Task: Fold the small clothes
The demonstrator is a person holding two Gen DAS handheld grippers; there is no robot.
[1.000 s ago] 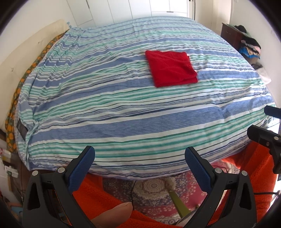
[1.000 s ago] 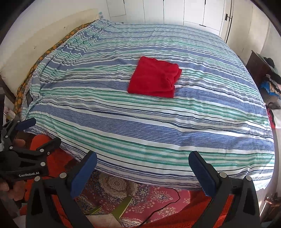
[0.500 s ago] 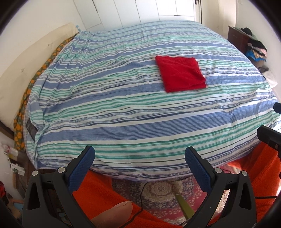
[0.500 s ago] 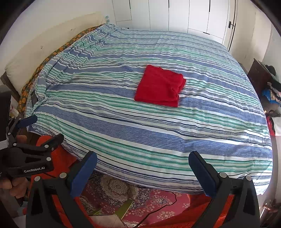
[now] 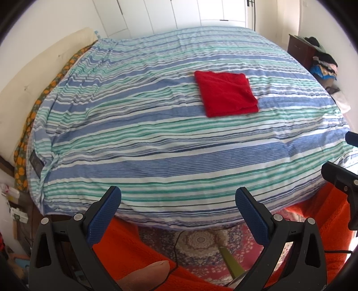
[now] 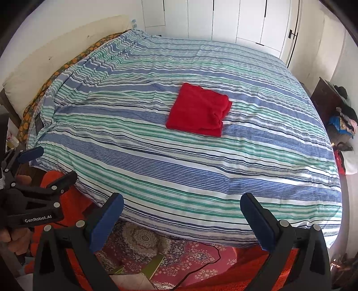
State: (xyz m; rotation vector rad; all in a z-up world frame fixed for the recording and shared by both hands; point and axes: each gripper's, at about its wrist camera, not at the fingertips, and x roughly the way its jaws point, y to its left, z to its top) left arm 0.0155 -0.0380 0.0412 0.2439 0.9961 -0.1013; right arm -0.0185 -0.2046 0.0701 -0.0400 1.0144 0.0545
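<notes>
A red garment [image 5: 227, 94] lies folded into a flat square on the striped bed cover [image 5: 156, 138], right of the middle; it also shows in the right wrist view [image 6: 199, 109]. My left gripper [image 5: 177, 201] is open and empty, held off the near edge of the bed, far from the garment. My right gripper [image 6: 182, 208] is open and empty too, also off the near edge. The left gripper shows at the left of the right wrist view [image 6: 48, 164], and the right gripper's fingers [image 5: 335, 172] show at the right edge of the left wrist view.
A patterned red rug [image 6: 179, 253] with a black cable lies on the floor below the bed edge. Orange fabric [image 5: 134, 253] is under the grippers. A dark cabinet with piled clothes [image 5: 322, 60] stands at the right. White wardrobe doors [image 6: 235, 20] are behind the bed.
Both grippers have drawn back and risen from the bed, so more of the cover and the wardrobe shows. The red garment has stayed folded in place. Both stay open.
</notes>
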